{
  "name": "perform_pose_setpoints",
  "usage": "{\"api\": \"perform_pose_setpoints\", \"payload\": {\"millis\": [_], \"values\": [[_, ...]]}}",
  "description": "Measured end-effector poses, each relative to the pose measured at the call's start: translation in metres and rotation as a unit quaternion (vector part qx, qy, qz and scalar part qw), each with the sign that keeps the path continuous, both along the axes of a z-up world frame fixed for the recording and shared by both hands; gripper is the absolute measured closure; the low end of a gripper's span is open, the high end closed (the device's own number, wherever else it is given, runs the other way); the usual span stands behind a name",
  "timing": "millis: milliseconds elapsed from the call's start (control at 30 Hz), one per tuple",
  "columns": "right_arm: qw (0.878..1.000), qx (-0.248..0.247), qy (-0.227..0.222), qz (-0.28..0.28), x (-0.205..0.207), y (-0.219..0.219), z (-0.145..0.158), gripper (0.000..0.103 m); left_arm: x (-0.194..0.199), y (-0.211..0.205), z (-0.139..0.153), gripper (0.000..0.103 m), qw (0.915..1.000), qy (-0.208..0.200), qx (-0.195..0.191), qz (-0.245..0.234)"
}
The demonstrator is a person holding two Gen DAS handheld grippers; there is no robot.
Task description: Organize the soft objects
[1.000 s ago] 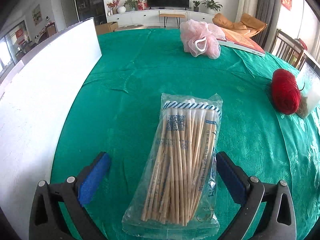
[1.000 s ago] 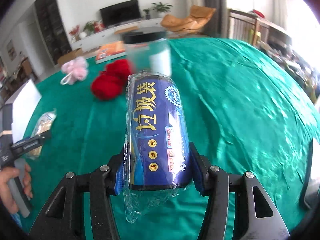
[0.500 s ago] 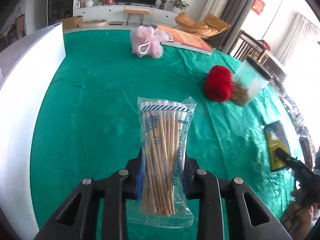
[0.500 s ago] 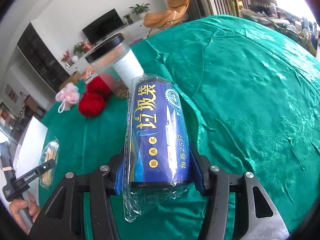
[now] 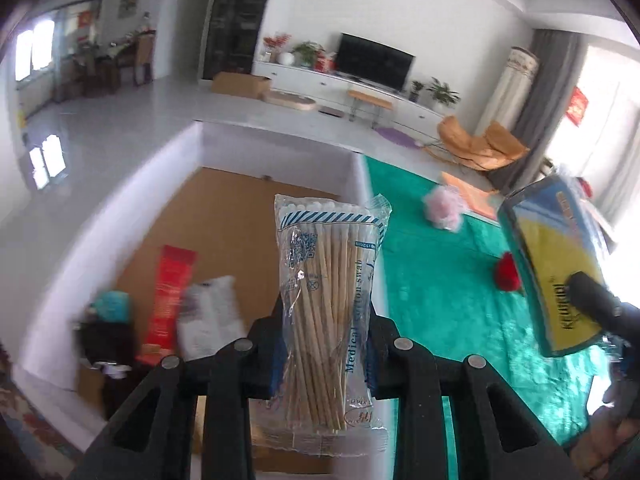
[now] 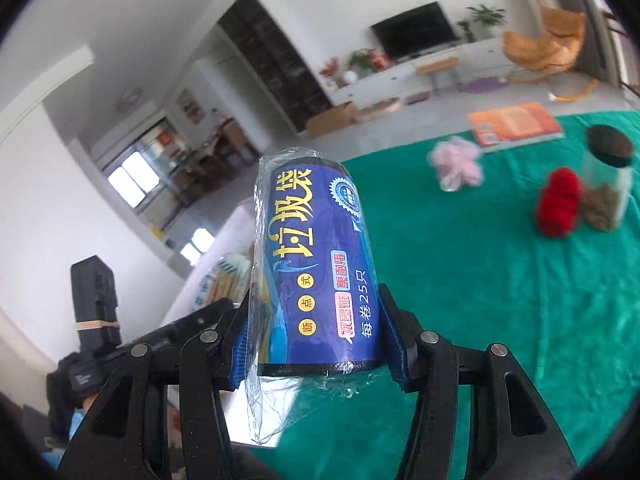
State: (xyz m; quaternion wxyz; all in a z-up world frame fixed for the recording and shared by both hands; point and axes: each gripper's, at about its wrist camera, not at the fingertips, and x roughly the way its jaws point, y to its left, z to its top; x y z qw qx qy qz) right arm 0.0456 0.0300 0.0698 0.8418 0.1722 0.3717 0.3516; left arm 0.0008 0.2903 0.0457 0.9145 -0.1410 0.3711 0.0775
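Note:
My left gripper (image 5: 326, 320) holds a clear pack of cotton swabs (image 5: 326, 300) upright over the open white box (image 5: 280, 152). Its pads press the pack's sides while the jaws are opening slightly. My right gripper (image 6: 316, 320) is shut on a blue wrapped roll of garbage bags (image 6: 316, 264), held in the air near the box's edge. That roll (image 5: 556, 264) also shows at the right of the left wrist view. A pink bath puff (image 6: 458, 164) and a red yarn ball (image 6: 558, 204) lie on the green tablecloth (image 6: 480, 300).
Inside the box lie a red packet (image 5: 170, 292), a white packet (image 5: 208, 328) and a blurred teal item (image 5: 110, 304). A black-lidded jar (image 6: 608, 184) stands by the yarn. An orange book (image 6: 516, 124) lies at the table's far edge.
The left gripper shut on the swab pack, lifted it off the table and swung it over the box. The right gripper rose and swung left with the roll toward the box.

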Motion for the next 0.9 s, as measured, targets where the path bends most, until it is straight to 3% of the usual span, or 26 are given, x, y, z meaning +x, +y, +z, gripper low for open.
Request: {"api": "perform_pose_setpoints", "payload": {"millis": [33,67,133,267,367,467,567,700,767,900], "values": [[1.000,0.010,0.008,0.023,-0.001,0.025,0.000,0.044,-0.004,0.014,-0.005,0.059,0.9993,0.013,0.023,0.026],[0.999,0.014,0.015,0.045,-0.001,0.048,-0.002,0.041,-0.006,0.025,-0.011,0.026,0.9975,0.032,0.040,0.048],[0.996,0.003,0.023,0.087,0.000,0.082,-0.009,0.027,-0.014,0.040,-0.021,0.000,0.9945,0.038,0.054,0.081],[0.998,-0.015,0.017,0.065,0.000,0.067,-0.028,0.027,-0.024,0.032,-0.026,0.000,0.9946,0.005,0.059,0.085],[0.997,-0.080,0.003,-0.009,0.007,0.016,-0.053,0.027,-0.012,-0.002,-0.027,0.000,0.9988,0.003,0.040,0.029],[0.979,-0.178,-0.005,-0.096,0.008,-0.049,-0.089,0.027,-0.005,-0.059,-0.017,0.000,0.9982,-0.018,0.021,-0.054],[0.951,-0.253,0.019,-0.175,0.003,-0.117,-0.127,0.027,0.006,-0.131,-0.022,0.000,0.9889,-0.011,0.013,-0.147],[0.930,-0.278,0.049,-0.235,-0.018,-0.184,-0.154,0.027,0.028,-0.221,-0.063,0.000,0.9701,0.040,0.031,-0.237],[0.925,-0.277,0.074,-0.250,-0.016,-0.201,-0.154,0.027,0.042,-0.253,-0.092,0.000,0.9628,0.068,0.051,-0.257],[0.913,-0.298,0.067,-0.269,-0.011,-0.206,-0.152,0.027,0.074,-0.282,-0.132,0.000,0.9612,0.096,0.081,-0.246]]}}
